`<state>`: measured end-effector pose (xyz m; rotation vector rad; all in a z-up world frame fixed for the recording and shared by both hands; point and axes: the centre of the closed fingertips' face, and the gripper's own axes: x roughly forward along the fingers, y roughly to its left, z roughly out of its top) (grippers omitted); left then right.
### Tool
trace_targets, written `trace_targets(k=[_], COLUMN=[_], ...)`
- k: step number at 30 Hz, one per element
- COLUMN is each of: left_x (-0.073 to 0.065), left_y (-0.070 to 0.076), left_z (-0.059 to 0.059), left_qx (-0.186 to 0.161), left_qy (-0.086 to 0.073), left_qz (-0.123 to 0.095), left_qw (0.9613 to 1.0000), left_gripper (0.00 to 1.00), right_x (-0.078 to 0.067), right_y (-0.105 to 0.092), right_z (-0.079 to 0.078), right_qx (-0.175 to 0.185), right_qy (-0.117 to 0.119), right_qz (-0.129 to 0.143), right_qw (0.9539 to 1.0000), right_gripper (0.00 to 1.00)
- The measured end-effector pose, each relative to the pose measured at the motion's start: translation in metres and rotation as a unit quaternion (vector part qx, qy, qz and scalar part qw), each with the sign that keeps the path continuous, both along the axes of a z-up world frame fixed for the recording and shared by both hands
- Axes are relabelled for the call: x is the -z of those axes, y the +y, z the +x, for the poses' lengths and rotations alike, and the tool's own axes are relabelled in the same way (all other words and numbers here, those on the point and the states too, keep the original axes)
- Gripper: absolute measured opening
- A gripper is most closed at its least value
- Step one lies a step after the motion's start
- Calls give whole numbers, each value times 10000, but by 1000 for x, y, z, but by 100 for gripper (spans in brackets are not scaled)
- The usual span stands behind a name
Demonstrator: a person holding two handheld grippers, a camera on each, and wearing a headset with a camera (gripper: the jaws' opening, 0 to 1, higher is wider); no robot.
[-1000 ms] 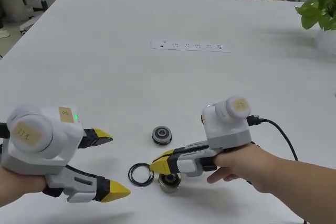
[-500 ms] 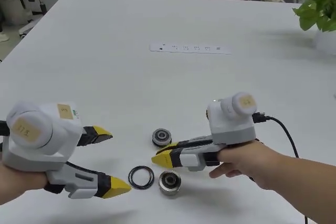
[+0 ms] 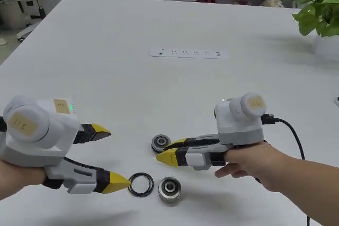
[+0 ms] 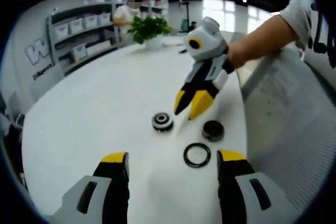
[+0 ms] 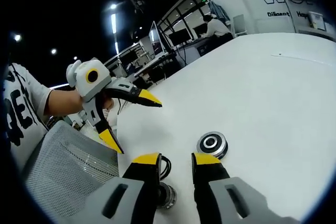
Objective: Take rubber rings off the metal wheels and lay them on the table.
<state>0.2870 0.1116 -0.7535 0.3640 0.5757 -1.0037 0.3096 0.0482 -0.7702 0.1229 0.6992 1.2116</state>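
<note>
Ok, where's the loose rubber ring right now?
In the head view the rubber ring lies flat on the table, low and centre, just left of the nearer metal wheel and beside the lower tip of the left gripper.

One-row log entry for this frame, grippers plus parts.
left gripper open, empty | right gripper open, empty, tips by far wheel | rubber ring flat on table beside near wheel

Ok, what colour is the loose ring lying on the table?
Black rubber ring, clearest in the left gripper view.
</note>
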Motion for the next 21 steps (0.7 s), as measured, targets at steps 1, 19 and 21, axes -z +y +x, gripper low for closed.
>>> trace_targets(k=[1,19,21], left_x=[-1,-15,-15], left_y=[0,-3,-3], left_z=[2,26,28], left_qx=[-9,-100,-109], left_qy=[-11,-125,-130], left_qz=[-8,-97,-103], left_qw=[10000,9998,9998], left_gripper=[69,68,68], right_x=[0,-7,-7], right_y=[-1,-18,-18], right_z=[1,22,24], right_qx=[16,225,228], right_qy=[-20,-434,-467], right_qz=[-8,-147,-160], right_qw=[10000,9987,9985], right_gripper=[21,30,30])
